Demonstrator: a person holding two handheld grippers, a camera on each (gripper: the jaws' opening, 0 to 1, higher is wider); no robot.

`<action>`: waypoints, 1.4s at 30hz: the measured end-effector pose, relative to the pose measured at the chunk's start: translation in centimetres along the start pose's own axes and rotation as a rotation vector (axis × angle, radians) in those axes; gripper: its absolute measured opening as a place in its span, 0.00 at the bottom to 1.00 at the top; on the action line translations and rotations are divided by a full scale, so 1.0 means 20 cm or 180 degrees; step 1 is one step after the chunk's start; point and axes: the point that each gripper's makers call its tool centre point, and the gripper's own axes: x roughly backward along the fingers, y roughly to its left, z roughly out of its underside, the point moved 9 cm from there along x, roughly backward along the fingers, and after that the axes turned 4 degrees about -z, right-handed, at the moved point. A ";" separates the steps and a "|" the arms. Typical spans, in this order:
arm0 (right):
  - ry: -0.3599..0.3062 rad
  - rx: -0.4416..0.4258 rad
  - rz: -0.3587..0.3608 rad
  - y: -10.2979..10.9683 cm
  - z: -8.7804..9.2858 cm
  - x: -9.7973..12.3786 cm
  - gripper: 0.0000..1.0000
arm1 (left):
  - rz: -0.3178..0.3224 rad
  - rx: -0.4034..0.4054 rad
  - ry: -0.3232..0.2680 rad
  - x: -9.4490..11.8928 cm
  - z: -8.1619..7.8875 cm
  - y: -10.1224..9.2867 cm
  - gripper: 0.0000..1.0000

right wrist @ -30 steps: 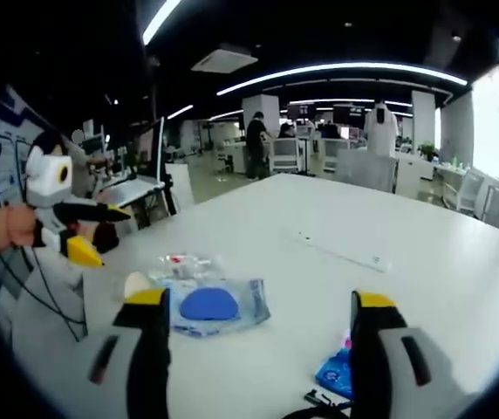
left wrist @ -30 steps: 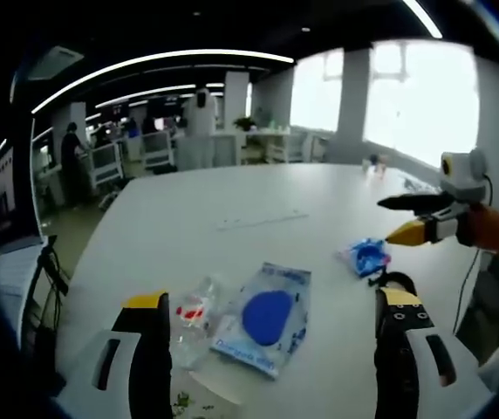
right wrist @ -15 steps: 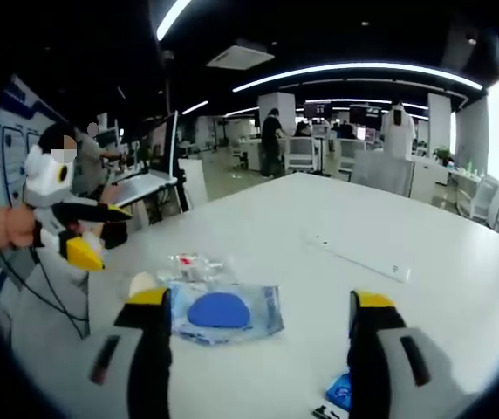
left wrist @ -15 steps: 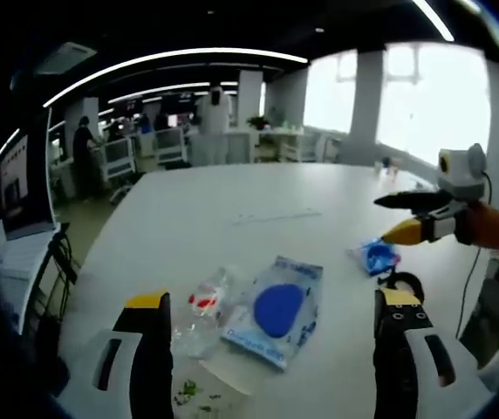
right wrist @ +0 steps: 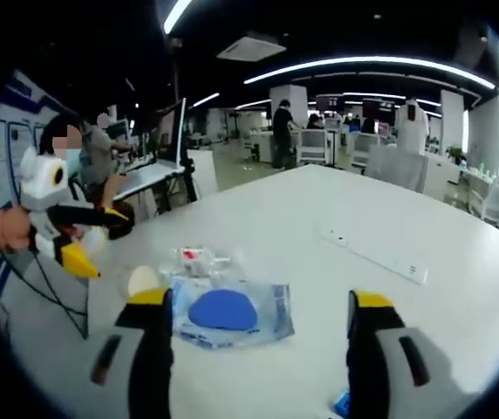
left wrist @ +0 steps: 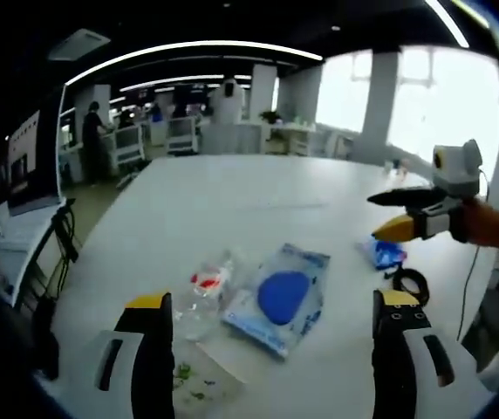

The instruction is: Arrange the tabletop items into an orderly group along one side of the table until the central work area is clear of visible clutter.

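A clear bag holding a blue round pad [left wrist: 280, 297] lies on the white table [left wrist: 232, 188], just ahead of my left gripper [left wrist: 271, 349], which is open with nothing between its jaws. To the bag's left lies a crinkled clear packet with red marks [left wrist: 206, 288], and nearer me a packet with green specks [left wrist: 193, 384]. A small blue packet [left wrist: 387, 253] and a black ring [left wrist: 409, 284] lie at the right, under my right gripper [left wrist: 376, 218]. In the right gripper view, my right gripper [right wrist: 263, 349] is open above the blue pad bag [right wrist: 228, 310], the clear packet [right wrist: 195, 257] and a cream round thing [right wrist: 142, 281].
A long white power strip [right wrist: 376, 255] lies across the far table [right wrist: 319, 201]. My left gripper [right wrist: 101, 240] hangs at the table's left edge, held by a person. A screen [right wrist: 158, 148] stands on a desk behind it. Desks, chairs and people fill the room beyond.
Both views have shifted slightly with the hands; the small blue packet has slid to the right gripper view's bottom edge. The items lie where they were and both grippers stay open.
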 end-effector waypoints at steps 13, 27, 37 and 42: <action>0.0156 0.0016 -0.0122 -0.05 0.07 -0.13 0.78 | -0.0063 0.0154 0.0127 -0.07 0.11 -0.01 0.89; 0.0331 -0.0022 -0.0180 -0.12 0.16 -0.29 0.75 | -0.0067 0.0234 0.0296 -0.17 0.20 -0.02 0.86; 0.0505 -0.0070 -0.0179 -0.17 0.23 -0.41 0.64 | -0.0039 0.0275 0.0310 -0.20 0.22 -0.02 0.85; 0.0654 -0.0119 -0.0150 -0.20 0.26 -0.47 0.57 | -0.0039 0.0270 0.0341 -0.22 0.23 -0.01 0.84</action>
